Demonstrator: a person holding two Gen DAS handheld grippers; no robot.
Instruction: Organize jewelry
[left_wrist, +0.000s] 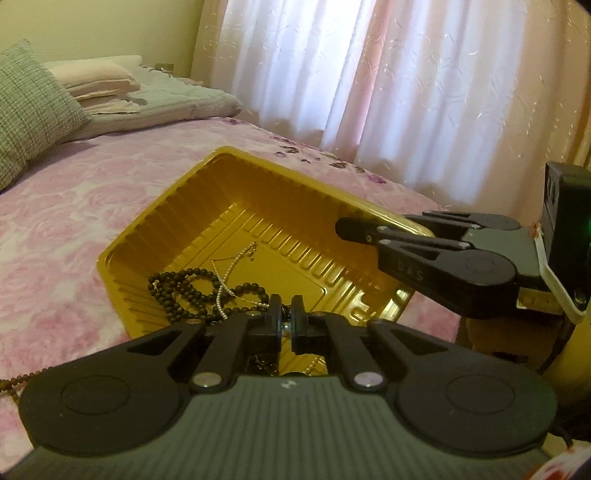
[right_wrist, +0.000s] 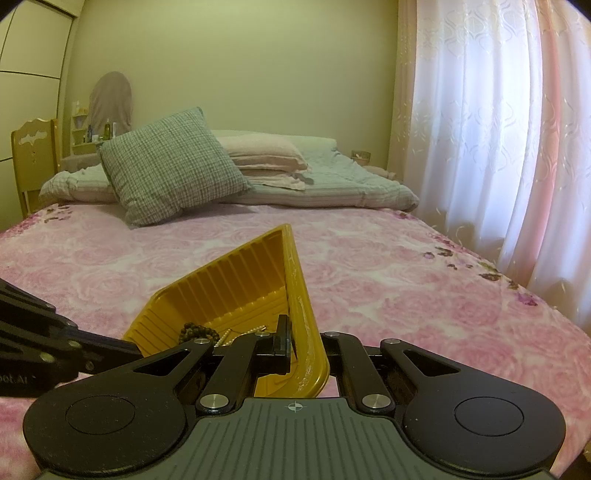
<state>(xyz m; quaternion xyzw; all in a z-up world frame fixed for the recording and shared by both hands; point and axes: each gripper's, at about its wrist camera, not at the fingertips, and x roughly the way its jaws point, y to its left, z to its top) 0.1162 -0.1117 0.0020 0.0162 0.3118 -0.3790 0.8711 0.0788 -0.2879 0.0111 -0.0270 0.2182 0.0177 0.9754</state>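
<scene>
A gold plastic tray (left_wrist: 177, 206) lies tilted on the pink floral bedspread. Inside it are a coil of dark beads (left_wrist: 184, 291) and a thin silver chain (left_wrist: 229, 273). My left gripper (left_wrist: 286, 314) hovers over the tray's near corner, shut, with dark beads showing in the narrow gap between its fingers. A brown bead strand (left_wrist: 22, 380) trails off to the left across the bed from under it. My right gripper (right_wrist: 291, 343) is shut on the tray's rim (right_wrist: 303, 314) and holds that side raised. The left wrist view shows the right gripper (left_wrist: 343, 229) at the tray's right edge.
A checked cushion (right_wrist: 170, 173), folded blankets (right_wrist: 266, 155) and a quilt lie at the head of the bed. White and pink curtains (right_wrist: 498, 147) hang along the right side. A wooden chair (right_wrist: 31, 155) stands at the far left.
</scene>
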